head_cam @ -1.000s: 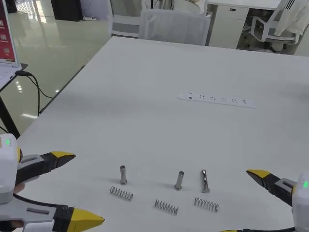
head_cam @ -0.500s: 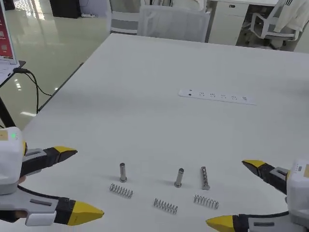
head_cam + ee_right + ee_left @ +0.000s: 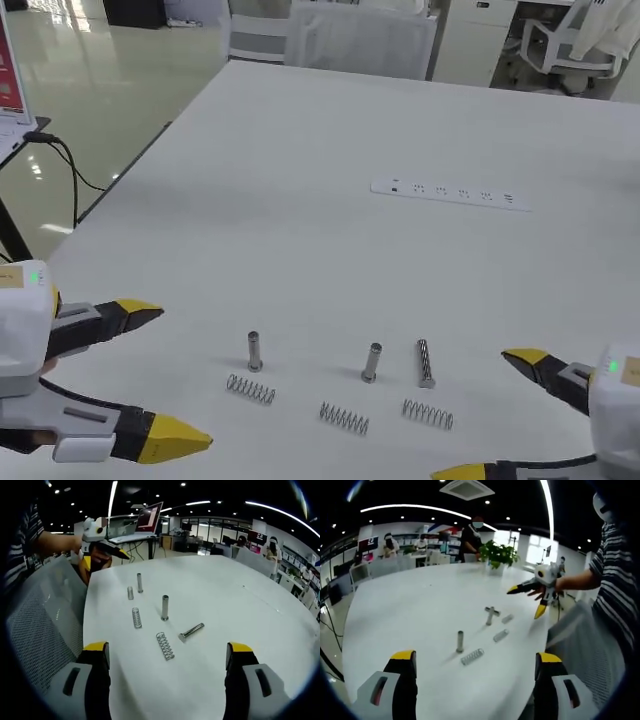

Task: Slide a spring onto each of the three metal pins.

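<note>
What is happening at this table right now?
A person holds the left gripper and the right gripper above a white table, both open and empty. Between them, the left pin and middle pin stand upright; the right pin lies on its side. Three springs lie beside them, none on a pin yet.

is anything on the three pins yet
No. The left pin and middle pin stand bare; the right pin lies flat, bare. Springs lie loose on the table. Nothing covers them.
</note>
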`<state>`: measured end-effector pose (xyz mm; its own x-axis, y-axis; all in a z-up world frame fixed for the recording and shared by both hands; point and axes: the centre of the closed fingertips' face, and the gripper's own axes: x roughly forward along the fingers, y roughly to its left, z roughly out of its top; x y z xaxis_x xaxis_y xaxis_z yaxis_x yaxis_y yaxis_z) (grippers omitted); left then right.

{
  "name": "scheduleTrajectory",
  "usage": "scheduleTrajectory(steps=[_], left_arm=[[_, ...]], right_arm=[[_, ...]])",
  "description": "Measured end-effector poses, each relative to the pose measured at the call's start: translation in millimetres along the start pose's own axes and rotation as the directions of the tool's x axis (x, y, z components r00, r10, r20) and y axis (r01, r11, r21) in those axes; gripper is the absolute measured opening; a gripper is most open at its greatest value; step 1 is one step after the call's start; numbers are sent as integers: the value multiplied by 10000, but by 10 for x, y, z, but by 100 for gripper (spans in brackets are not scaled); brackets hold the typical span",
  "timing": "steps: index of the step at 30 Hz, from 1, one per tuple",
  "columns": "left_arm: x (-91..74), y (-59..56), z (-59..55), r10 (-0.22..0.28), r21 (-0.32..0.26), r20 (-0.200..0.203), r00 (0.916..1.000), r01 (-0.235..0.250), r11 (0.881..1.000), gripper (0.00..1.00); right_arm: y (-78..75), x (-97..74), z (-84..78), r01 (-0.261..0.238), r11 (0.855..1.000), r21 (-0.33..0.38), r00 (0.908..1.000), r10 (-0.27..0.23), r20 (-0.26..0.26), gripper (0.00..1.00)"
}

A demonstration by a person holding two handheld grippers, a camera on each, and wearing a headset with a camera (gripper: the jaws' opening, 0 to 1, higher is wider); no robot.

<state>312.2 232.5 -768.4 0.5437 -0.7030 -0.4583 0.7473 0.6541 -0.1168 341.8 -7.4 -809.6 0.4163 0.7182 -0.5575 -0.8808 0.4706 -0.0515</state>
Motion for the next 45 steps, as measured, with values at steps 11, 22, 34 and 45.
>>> scheduleTrajectory(steps=[11,22,34,45], left_arm=[[25,-8,-41,-23,-35,-147,9999,22,10000,95],[-6,-13,-37,65,-102,-98,9999,-66,9999,94],[7,-19,-38,102,-154,-96,9999,-103,9998,93],[-14,-2,-4,197,-115,-16,9998,-197,9997,92]], right_arm=[[18,9,-48,-70,10000,-5,9999,70,-90,96],[53,-1,-96,-183,9998,-60,9993,181,-312,94],[-8,10,2,-179,9997,176,9996,183,-193,88],[-204,86,168,242,9965,805,9997,-235,-96,79]])
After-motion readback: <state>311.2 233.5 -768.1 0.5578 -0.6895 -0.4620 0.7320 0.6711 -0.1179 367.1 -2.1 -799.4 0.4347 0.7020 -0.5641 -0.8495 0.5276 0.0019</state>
